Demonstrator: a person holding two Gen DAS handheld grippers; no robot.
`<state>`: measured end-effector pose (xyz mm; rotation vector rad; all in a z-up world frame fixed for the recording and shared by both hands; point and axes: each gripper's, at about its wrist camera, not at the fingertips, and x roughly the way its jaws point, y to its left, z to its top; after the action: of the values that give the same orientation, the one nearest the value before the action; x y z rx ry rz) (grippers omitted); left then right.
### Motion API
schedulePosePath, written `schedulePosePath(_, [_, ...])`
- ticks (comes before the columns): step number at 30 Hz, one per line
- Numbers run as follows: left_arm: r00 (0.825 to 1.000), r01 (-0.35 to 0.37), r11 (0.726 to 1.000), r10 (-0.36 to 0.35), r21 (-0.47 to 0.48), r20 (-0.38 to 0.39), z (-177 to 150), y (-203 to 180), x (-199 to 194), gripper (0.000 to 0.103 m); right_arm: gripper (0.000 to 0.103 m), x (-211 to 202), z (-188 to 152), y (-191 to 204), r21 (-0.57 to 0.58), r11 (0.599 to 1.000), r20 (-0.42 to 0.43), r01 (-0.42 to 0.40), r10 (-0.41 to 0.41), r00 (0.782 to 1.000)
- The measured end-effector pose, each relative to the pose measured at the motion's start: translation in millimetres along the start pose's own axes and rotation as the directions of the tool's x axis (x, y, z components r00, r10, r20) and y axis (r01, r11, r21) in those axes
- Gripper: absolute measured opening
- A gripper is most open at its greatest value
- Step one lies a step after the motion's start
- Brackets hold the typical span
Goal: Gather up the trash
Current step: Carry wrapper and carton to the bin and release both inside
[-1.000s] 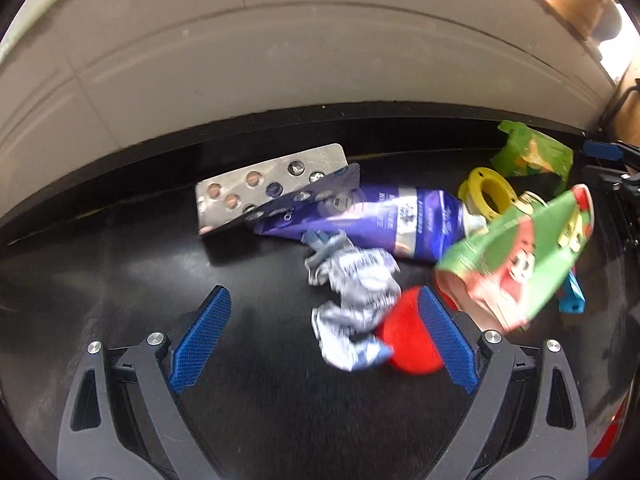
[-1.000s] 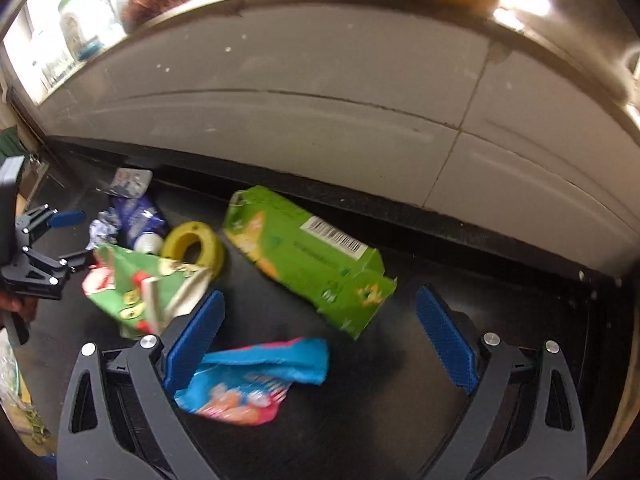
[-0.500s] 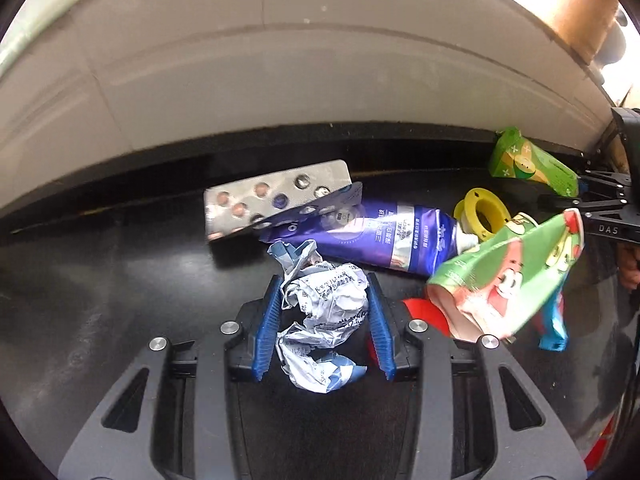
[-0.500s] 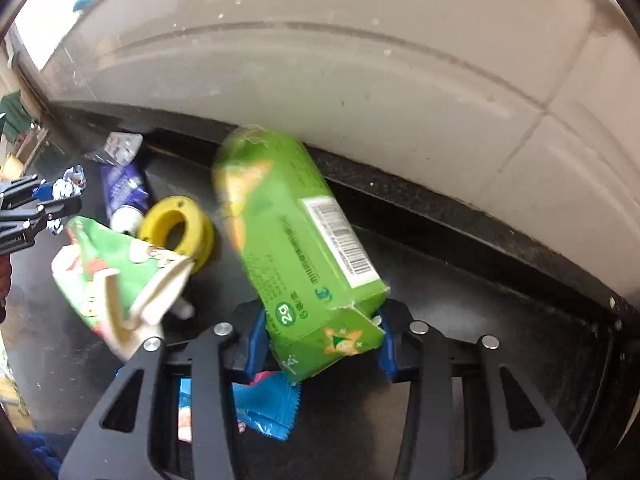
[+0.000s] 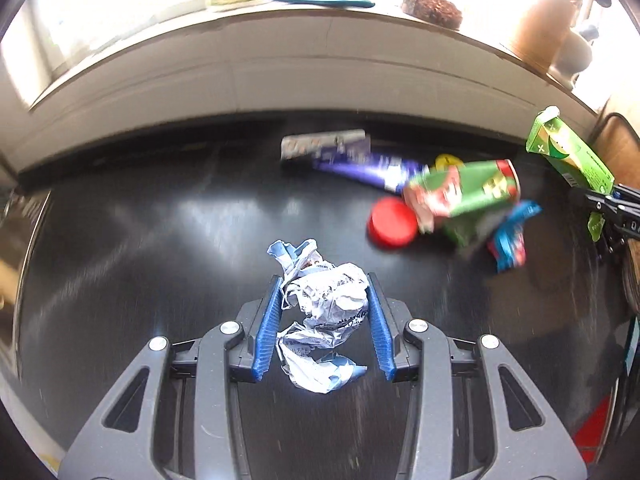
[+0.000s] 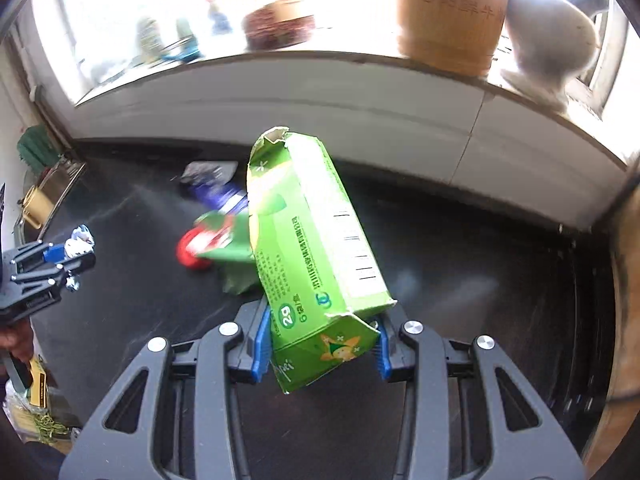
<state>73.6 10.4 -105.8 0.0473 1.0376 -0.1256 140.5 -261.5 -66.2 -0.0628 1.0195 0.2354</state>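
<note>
Both jaws, wide apart a second ago, now clamp trash. Left gripper (image 5: pixel 325 322) pinches the crumpled paper (image 5: pixel 322 316); right gripper (image 6: pixel 320 344) holds the green carton (image 6: pixel 316 248). Both are lifted off the black tabletop (image 5: pixel 160 240); remaining litter stays near its far edge.

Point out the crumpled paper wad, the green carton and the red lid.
crumpled paper wad (image 5: pixel 326 306), left wrist view, its middle.
green carton (image 6: pixel 308 240), right wrist view, its broad side.
red lid (image 5: pixel 392 222), left wrist view, its top.

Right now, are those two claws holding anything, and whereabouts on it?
Left claw pinches the crumpled paper wad across its middle. Right claw grips the green carton by its lower end.
</note>
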Motion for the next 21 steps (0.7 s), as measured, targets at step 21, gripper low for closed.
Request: schedulePosePath(21, [0.999,-0.037,0.995,0.036,-0.093,-0.017,-103,33,-53,0.04,0.04,-35,-92,132,-0.067,0.993,-0.041,-0.093,0.09,0.995])
